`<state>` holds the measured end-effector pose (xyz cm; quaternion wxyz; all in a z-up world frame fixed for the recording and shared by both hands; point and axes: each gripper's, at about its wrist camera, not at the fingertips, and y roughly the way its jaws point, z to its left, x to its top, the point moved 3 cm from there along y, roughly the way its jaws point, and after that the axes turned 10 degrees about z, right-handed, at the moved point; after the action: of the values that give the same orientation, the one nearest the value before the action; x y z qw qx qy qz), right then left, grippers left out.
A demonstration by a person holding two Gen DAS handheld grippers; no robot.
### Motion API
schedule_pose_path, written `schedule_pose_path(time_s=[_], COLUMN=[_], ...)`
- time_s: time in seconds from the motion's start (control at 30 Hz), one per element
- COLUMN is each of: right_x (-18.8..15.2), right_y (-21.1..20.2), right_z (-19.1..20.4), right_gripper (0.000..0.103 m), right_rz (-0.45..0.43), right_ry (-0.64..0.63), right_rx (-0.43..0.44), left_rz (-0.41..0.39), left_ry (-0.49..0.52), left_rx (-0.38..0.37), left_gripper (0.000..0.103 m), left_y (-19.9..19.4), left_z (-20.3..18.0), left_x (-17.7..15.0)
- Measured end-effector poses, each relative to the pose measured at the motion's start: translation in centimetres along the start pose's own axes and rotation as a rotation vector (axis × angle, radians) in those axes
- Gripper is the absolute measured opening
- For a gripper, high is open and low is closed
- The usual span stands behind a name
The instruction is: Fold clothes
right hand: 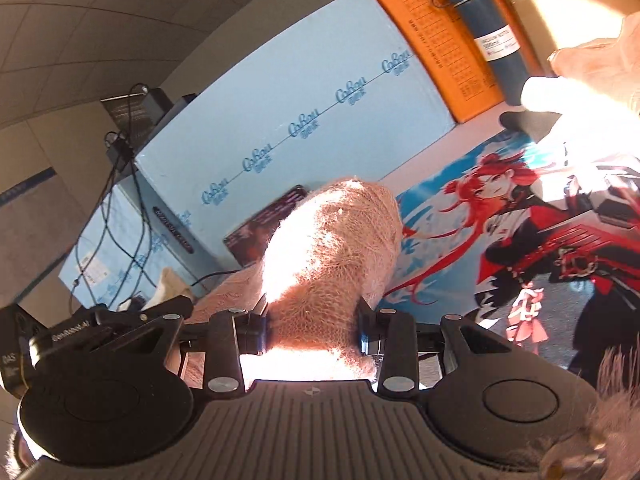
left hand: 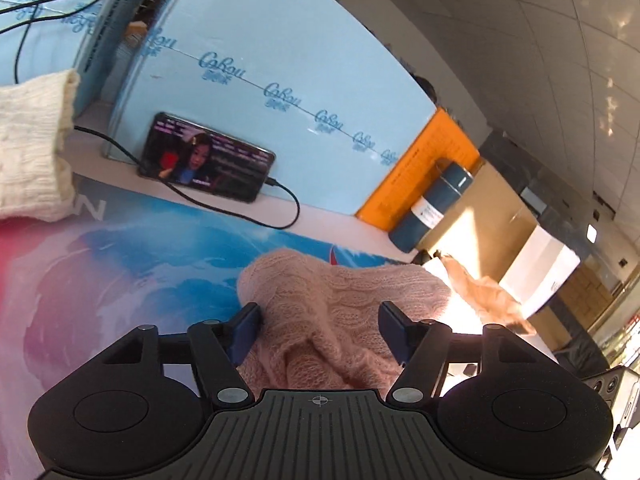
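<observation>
Two claws are in play over a desk [left hand: 340, 216] whose top is mostly covered by a big printed mat [left hand: 120, 264], blue and pink on one side and showing a red-haired cartoon figure [right hand: 520, 216] on the other. Along the desk's far edge stands a wall of pale blue boxes [left hand: 280, 52], and an orange box [left hand: 424, 164] sits next to them toward the far corner. The pink knitted sweater [left hand: 340, 312] lies bunched on the mat near the front edge, and both claws are on it. The left claw [left hand: 320, 328] has its jaws wide apart, straddling a fold of the pink knit; the left pad touches the wool, but whether it truly pinches anything I cannot tell. The right claw [right hand: 314, 328] is squeezed in on a thick, sunlit wad of the same sweater [right hand: 332, 248], which bulges up above the fingers. A cream knitted garment [left hand: 32, 144] pokes in at the desk's left side. A dark blue flask [left hand: 436, 208] stands just in front of the orange box. A phone [left hand: 208, 158] leans against the blue boxes, screen lit, with a black cable [left hand: 280, 216] trailing from its end.
</observation>
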<state>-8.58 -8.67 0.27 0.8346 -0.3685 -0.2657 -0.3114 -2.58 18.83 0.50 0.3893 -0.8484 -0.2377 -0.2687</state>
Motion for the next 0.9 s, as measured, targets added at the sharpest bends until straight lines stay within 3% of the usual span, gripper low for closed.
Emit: schedule_pose_path(time_s=[0.1, 0.17, 0.27, 0.3, 0.33, 0.37, 0.5, 0.6, 0.7, 0.77, 0.8, 0.87, 0.9], right_x=[-0.3, -0.1, 0.2, 0.2, -0.1, -0.4, -2.1, -3.2, -2.6, -2.2, -1.9, -1.4, -1.0], right_y=[-0.2, -0.7, -1.2, -1.3, -1.1, -0.5, 2.4, 4.8, 5.9, 6.6, 6.3, 5.8, 5.5], right_z=[-1.3, -1.2, 0.4, 1.5, 2.6, 3.7, 7.6, 9.6, 8.5, 7.8, 7.3, 6.1, 5.4], right_gripper=[0.049, 0.077, 0.085, 0.086, 0.089, 0.094, 0.098, 0.098, 0.097, 0.091, 0.077, 0.04, 0.035], right_rz=[-0.031, -0.08, -0.191, -0.223, -0.232, -0.192, 0.022, 0.096, 0.094, 0.09, 0.076, 0.053, 0.048], right_ry=[-0.021, -0.048, -0.158, -0.22, -0.286, -0.342, -0.498, -0.561, -0.474, -0.415, -0.383, -0.316, -0.271], right_rx=[-0.114, -0.157, -0.292, -0.328, -0.321, -0.258, -0.004, -0.015, -0.062, -0.089, -0.085, -0.089, -0.073], left_rz=[-0.026, -0.056, -0.101, -0.116, -0.132, -0.144, -0.133, -0.125, -0.104, -0.091, -0.087, -0.077, -0.069], left_ry=[-0.009, -0.105, -0.251, -0.306, -0.361, -0.405, -0.376, -0.319, -0.301, -0.297, -0.29, -0.273, -0.253], left_rx=[-0.082, -0.116, -0.161, -0.143, -0.126, -0.108, -0.069, -0.066, -0.074, -0.084, -0.092, -0.107, -0.115], left_gripper=[0.073, 0.077, 0.078, 0.079, 0.079, 0.079, 0.079, 0.079, 0.079, 0.079, 0.079, 0.079, 0.079], left_y=[-0.1, -1.0, -2.5, -2.7, -2.9, -3.1, -2.6, -2.2, -1.5, -1.3, -1.2, -1.0, -0.8], left_z=[1.2, 3.1, 5.9, 6.8, 7.7, 8.5, 8.4, 7.5, 7.2, 7.1, 6.9, 6.6, 6.3], left_x=[-0.4, -0.3, -0.1, 0.0, 0.1, 0.1, 0.2, 0.1, -0.1, -0.4, -0.5, -0.8, -0.9])
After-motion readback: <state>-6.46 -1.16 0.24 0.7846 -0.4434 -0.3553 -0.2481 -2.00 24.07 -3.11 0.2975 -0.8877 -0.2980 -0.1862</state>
